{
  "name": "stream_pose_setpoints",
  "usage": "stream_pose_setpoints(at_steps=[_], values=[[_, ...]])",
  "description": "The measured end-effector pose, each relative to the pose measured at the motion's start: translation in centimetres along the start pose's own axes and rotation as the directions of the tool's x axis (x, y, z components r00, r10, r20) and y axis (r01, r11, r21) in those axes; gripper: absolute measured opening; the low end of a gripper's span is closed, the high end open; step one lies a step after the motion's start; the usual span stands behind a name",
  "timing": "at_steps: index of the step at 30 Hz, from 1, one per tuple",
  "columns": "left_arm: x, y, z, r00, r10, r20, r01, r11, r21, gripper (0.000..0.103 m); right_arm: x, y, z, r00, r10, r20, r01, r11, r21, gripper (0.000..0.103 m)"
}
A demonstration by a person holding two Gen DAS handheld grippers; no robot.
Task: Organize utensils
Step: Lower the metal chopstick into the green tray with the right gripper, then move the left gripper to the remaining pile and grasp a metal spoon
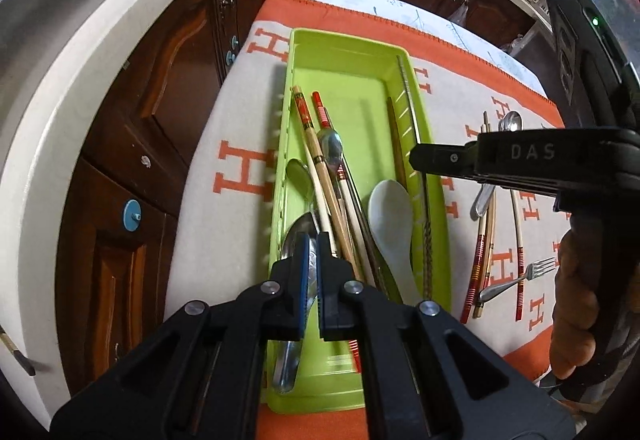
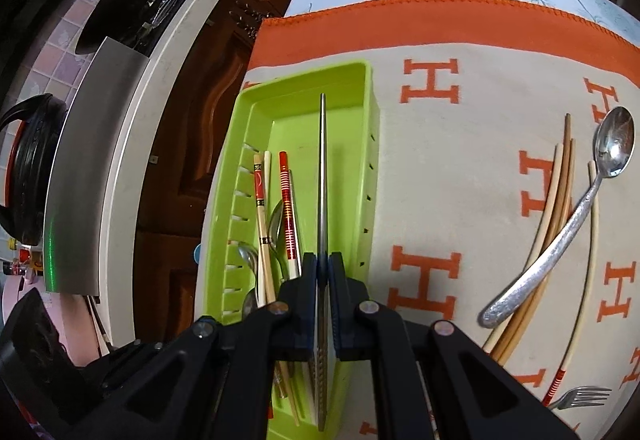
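Note:
A lime-green tray lies on an orange-and-cream cloth. It holds red-banded chopsticks, metal spoons and a white ceramic spoon. My left gripper is over the tray's near left part, shut on a metal spoon whose bowl shows just past the fingers. My right gripper is shut on a long metal chopstick, held lengthwise over the tray's right side. Loose on the cloth lie a metal spoon, bamboo chopsticks and a fork.
Dark wooden cabinets and a pale countertop curve along the left, past the table edge. A black kettle stands on that counter. A person's hand grips the right tool at the right.

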State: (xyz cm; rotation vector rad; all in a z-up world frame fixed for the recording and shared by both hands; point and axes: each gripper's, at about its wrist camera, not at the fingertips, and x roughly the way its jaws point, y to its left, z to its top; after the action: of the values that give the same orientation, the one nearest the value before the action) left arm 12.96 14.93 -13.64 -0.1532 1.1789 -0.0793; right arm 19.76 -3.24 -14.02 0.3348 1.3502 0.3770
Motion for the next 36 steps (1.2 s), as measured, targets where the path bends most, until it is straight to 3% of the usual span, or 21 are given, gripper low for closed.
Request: stream_pose_setpoints(at_steps=[6,13,28,36], values=[[-1.2,0.1,-0.3,1.0,0.018,0.023,-0.018,1.0,0.002,0.005,-1.3,0.0,-0.2,0.999,-0.001,0.036,0.001,1.0,-0.013,0.007],[-3.0,0.7,-0.9,0.997,0.045,0.06,-0.044,0.999,-0.021,0.028,-2.5,-0.2,-0.9,0.998,-0.002,0.056,0.003,1.0,-0.02,0.007],[-4.5,-0.9,-4.2,0.997,0.066,0.039,-0.066,0.998,0.017,0.029,-6.0,-5.3,-7.6,0.995,-0.068,0.073,0.07,0.997,-0.031,0.007],[-4.7,-5.2,-5.0,0.999,0.022,0.024,-0.025,0.994,0.105,0.029,-9.8,-9.2,-10.5,0.985,-0.108,0.133,0.109,0.994,-0.002,0.007]])
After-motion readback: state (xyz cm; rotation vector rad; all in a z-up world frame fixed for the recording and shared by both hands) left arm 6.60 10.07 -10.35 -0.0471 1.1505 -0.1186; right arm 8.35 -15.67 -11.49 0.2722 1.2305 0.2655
